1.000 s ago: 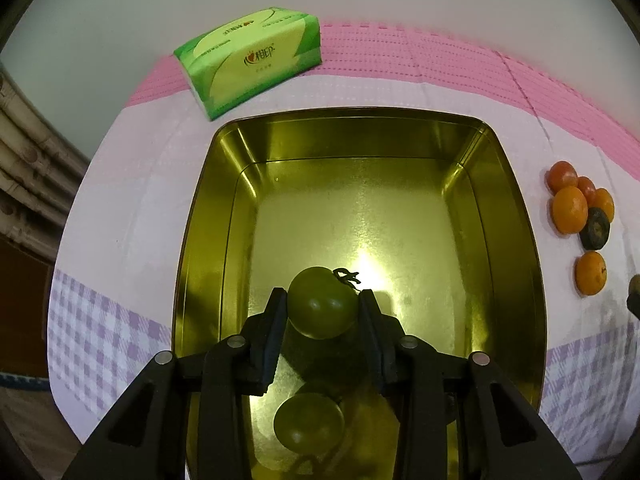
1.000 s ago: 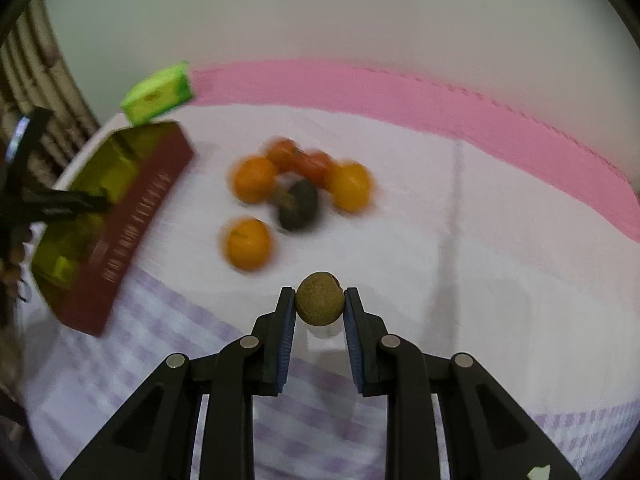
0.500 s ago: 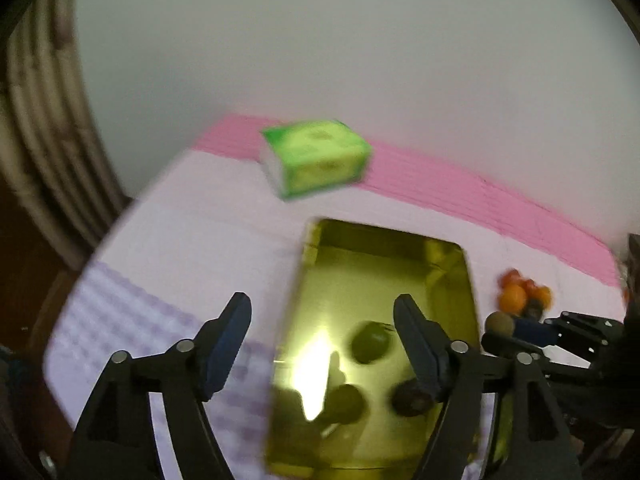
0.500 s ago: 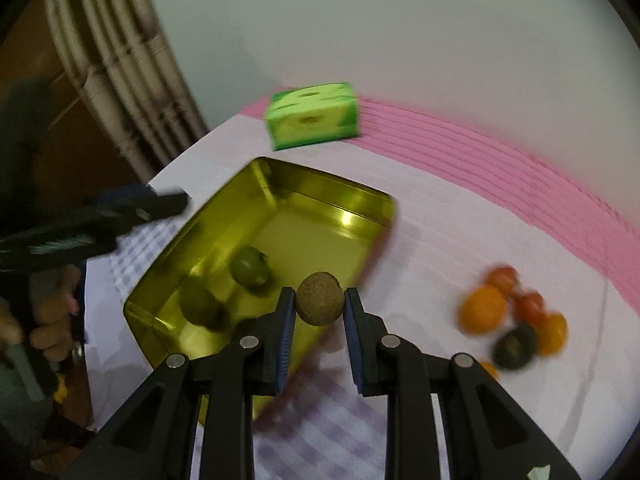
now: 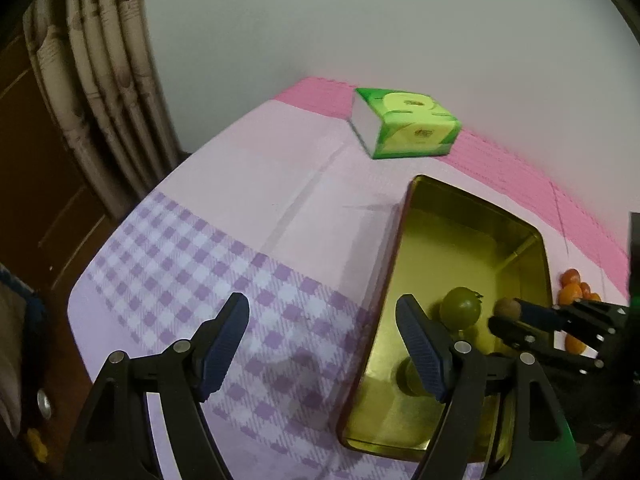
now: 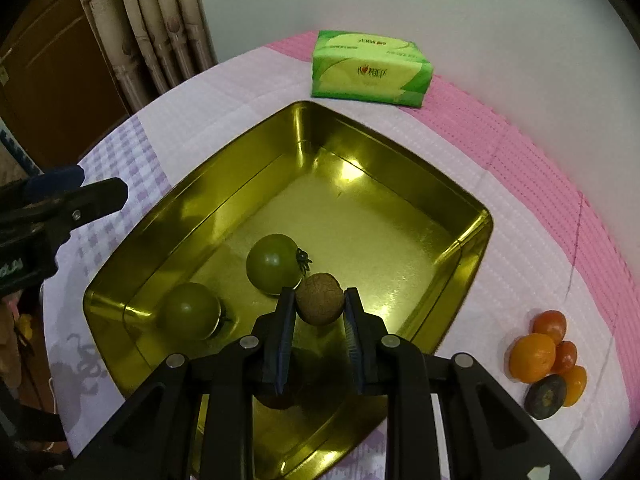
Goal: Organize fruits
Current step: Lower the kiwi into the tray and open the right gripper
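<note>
A gold metal tin (image 6: 392,152) on the checked cloth holds two green tomatoes (image 6: 274,262) (image 6: 192,311). A darker fruit (image 6: 278,400) lies half hidden under my right gripper. My right gripper (image 6: 319,294) is shut on a small brown round fruit (image 6: 320,305) and hangs over the tin's near half, beside one tomato. My left gripper (image 5: 322,304) stands open with nothing between its fingers. It is over the cloth just left of the tin's rim (image 5: 400,240). A pile of loose fruit (image 6: 532,358) lies to the right of the tin.
A green tissue pack (image 6: 370,68) lies behind the tin near the pink border by the wall. That pile has oranges, small red tomatoes (image 6: 550,326) and a dark fruit (image 6: 546,396). Curtains (image 6: 160,20) and a wooden door stand beyond the table's left edge.
My left gripper let go of the green tomato in the tin, opened wide and drew back to the left. My right gripper carried the brown fruit from beside the pile to over the tin.
</note>
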Available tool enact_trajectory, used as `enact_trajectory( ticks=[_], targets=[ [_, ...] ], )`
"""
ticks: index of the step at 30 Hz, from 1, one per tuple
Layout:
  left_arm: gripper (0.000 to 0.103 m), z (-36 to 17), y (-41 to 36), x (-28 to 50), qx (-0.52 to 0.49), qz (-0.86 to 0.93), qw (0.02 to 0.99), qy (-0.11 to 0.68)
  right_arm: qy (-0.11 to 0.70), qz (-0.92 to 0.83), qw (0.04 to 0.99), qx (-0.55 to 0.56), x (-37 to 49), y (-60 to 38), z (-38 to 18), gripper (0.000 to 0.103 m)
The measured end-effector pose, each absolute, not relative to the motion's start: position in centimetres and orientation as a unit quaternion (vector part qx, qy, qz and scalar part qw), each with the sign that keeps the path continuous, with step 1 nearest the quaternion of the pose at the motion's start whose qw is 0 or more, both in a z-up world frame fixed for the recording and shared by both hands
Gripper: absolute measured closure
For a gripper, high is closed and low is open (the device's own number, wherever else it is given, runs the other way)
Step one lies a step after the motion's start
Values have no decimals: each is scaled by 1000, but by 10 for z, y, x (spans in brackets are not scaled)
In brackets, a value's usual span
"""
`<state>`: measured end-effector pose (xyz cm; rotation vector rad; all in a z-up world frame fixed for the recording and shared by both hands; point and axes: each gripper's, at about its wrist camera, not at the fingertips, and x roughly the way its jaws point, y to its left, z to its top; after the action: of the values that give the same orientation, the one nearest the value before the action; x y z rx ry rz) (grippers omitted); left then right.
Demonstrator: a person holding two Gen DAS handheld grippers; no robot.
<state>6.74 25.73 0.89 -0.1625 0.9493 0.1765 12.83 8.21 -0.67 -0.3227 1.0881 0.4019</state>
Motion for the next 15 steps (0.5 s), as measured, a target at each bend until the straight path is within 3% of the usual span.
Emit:
enact_trajectory(
  ticks=[7, 10, 13, 15],
  targets=[
    [27, 8, 251, 67, -91, 58, 885, 453, 515, 189, 825, -138, 129, 82, -14, 80],
    [27, 12, 248, 65, -84, 61, 891, 442, 503, 190, 834, -120, 123, 75, -4, 70],
    [27, 16, 243, 62, -67, 56, 899, 430, 480, 191, 851, -93, 110, 56, 17, 67],
    [27, 16, 238, 62, -61, 46, 897, 434, 460, 175, 866, -82, 97, 33, 31, 56]
  ],
)
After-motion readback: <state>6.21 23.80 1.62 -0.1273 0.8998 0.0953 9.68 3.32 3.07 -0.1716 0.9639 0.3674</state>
